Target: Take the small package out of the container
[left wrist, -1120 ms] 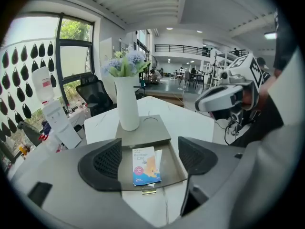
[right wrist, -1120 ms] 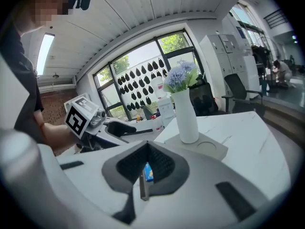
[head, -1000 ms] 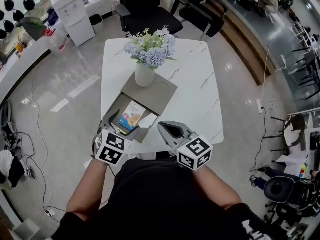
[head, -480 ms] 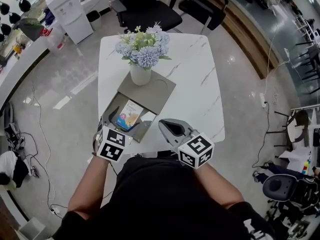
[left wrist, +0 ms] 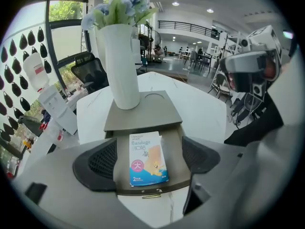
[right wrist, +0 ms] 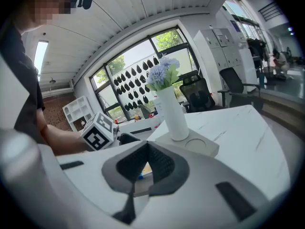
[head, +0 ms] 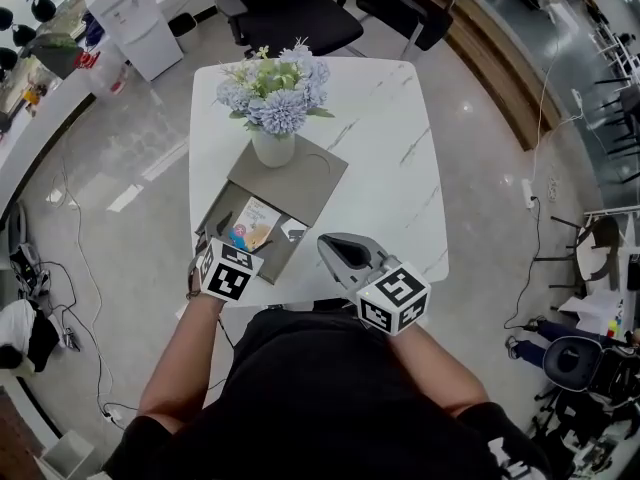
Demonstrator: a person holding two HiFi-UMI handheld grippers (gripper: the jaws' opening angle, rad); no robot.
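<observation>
L gripper (left wrist: pixel 148 160) spread wide, jaws just been opening, either side of pkg (left wrist: pixel 145 149), not touching it. Pkg lies flat, print up, in pulled-out drawer (left wrist: pixel 174 140), long axis twd vase (left wrist: pixel 121 66). Bare drawer floor both sides. Drawer front near table (left wrist: pixel 205 111) edge. R gripper (right wrist: pixel 147 149) tips together, empty.

left claw (left wrist: pixel 150 157): jaws just opened wider, gripping nothing | right claw (right wrist: pixel 147 143): jaws together

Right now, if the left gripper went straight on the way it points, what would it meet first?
Probably the bandage package lying flat in the open drawer; the left gripper frames it between jaws that have just been opening, not touching it.
</observation>
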